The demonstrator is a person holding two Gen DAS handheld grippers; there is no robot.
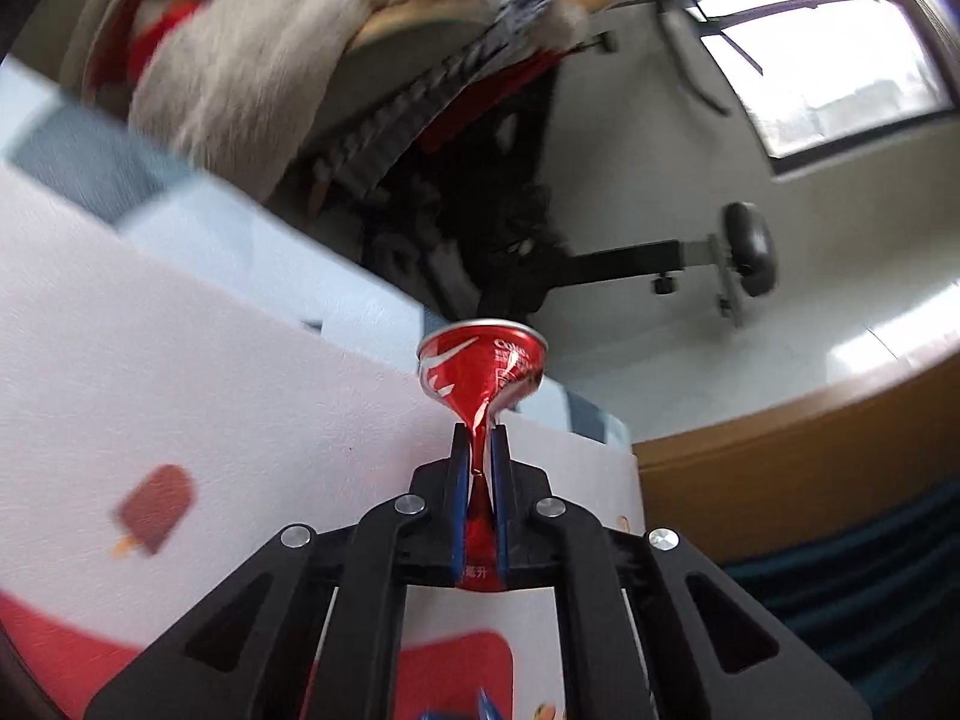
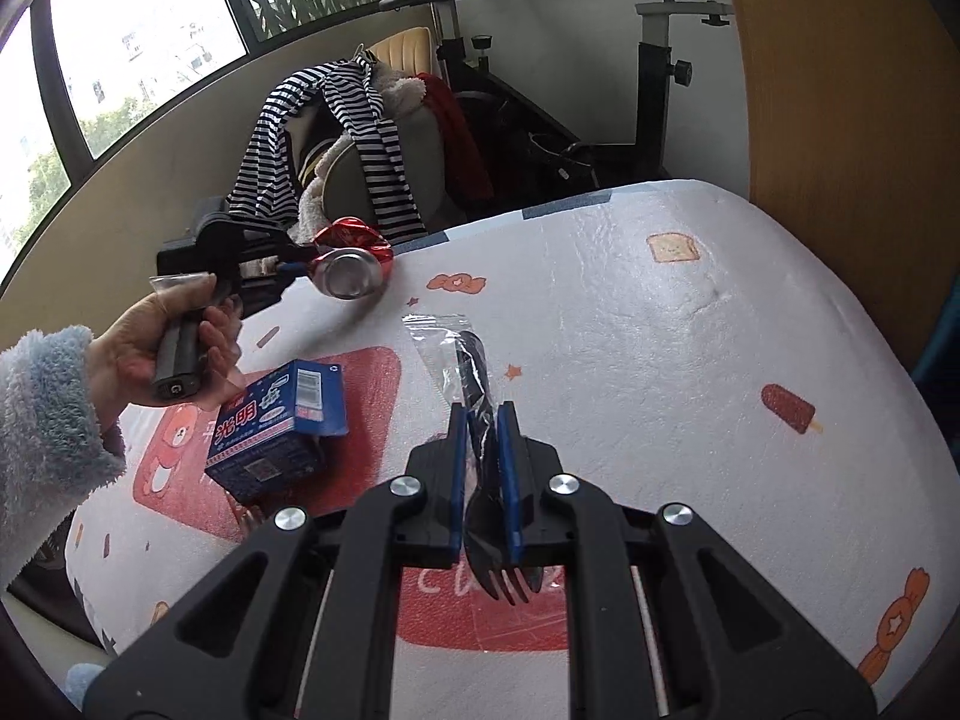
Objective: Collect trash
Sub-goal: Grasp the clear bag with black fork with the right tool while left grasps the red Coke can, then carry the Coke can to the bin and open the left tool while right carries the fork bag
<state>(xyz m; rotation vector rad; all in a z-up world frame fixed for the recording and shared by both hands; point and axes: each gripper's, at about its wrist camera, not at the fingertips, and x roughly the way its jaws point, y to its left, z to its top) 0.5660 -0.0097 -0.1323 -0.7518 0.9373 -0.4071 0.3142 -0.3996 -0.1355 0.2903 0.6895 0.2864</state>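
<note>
- In the left wrist view the left gripper [image 1: 480, 438] sits at lower centre, its blue pads squeezed tight on a crushed red can [image 1: 483, 369]; the can is pinched flat between them and flares out to its silver rim beyond the fingertips.
- The same view, blurred and tilted, shows the white patterned tablecloth [image 1: 180, 360] across the left of the frame, with a popsicle print at lower left.
- Only the right wrist view shows the left gripper from outside: at left of centre, a left hand [image 2: 162, 342] in a fluffy blue sleeve grips its handle, and the can [image 2: 351, 267] hangs above the far edge of the table with its silver end facing the camera.
- The right gripper [image 2: 485, 420] at lower centre is closed on a black plastic fork [image 2: 480, 498] in a clear wrapper [image 2: 435, 339]; the tines point back toward the camera and the wrapper's loose end reaches up-frame over the cloth.
- A blue carton [image 2: 279, 429], seen only here, lies on the cloth at lower left, just left of the right gripper.
- At the top of this view stand a chair draped with striped clothing [image 2: 336, 138] and an exercise bike [image 2: 648, 78].
</note>
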